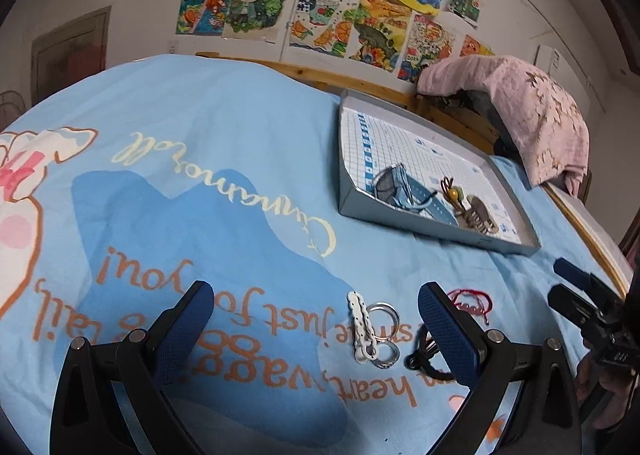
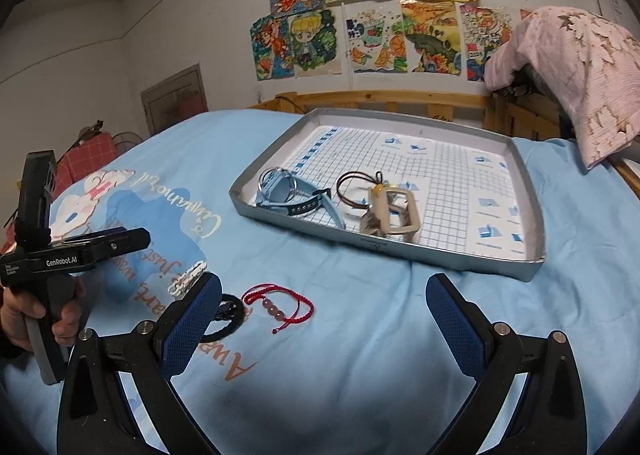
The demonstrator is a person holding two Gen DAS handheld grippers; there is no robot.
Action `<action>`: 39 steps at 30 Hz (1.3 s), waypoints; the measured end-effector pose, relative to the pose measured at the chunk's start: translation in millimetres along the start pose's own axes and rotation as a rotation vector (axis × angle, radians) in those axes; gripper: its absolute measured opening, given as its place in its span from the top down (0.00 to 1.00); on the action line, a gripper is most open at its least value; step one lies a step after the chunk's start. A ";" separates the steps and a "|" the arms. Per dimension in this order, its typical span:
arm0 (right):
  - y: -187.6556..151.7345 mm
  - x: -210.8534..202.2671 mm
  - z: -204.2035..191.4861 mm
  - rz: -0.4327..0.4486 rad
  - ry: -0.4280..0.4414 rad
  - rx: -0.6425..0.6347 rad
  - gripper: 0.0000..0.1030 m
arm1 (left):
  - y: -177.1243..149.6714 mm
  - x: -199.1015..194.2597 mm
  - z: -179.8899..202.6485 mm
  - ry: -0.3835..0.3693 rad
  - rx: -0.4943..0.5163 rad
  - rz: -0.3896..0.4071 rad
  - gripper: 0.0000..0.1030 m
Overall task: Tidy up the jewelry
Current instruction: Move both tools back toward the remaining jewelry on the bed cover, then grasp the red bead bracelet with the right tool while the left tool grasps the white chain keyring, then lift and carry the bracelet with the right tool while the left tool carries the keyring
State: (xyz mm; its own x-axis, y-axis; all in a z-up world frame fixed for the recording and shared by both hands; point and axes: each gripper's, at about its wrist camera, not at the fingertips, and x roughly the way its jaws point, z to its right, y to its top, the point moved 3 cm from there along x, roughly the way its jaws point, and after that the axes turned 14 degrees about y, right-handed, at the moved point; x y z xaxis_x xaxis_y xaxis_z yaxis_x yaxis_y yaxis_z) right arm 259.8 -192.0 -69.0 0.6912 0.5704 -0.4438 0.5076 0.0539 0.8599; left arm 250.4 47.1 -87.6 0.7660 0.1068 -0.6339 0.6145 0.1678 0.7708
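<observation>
Both grippers held low, jaws apart

Left gripper (image 1: 316, 319) and right gripper (image 2: 324, 307) gape empty; a hand (image 2: 24, 315) grips the left handle.

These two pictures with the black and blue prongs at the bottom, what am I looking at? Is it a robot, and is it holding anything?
No robot: a person holds a two-finger tool in each hand, each carrying a camera that looks along its fingers. One picture is from the left gripper, the other from the right gripper. Both are open and hold nothing. They hover over a bed with a blue blanket. Loose on it lie a white clip, silver rings, a black hair tie and a red cord bracelet. The grey tray already holds a blue watch and a beige clip.
</observation>
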 end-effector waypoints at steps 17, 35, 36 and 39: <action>-12.2 51.1 6.3 -0.147 0.072 0.019 0.50 | -16.9 16.2 32.6 -0.127 0.148 -0.074 0.52; -23.4 78.5 3.2 -0.242 0.114 0.016 0.83 | -28.1 32.8 38.6 -0.113 0.183 -0.196 0.86; -24.1 79.9 2.8 -0.249 0.113 0.017 0.86 | -27.9 31.5 38.0 -0.117 0.177 -0.193 0.86; -25.1 79.5 2.0 -0.251 0.110 0.017 0.95 | -26.4 28.0 33.8 -0.139 0.152 -0.183 0.86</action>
State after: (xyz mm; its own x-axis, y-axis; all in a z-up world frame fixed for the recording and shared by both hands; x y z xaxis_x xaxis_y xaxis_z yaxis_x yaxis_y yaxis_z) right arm 303.1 -149.7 -126.4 0.4835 0.6264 -0.6115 0.6648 0.1917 0.7220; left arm 262.1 12.5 -123.6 0.6517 -0.0490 -0.7569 0.7583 0.0219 0.6515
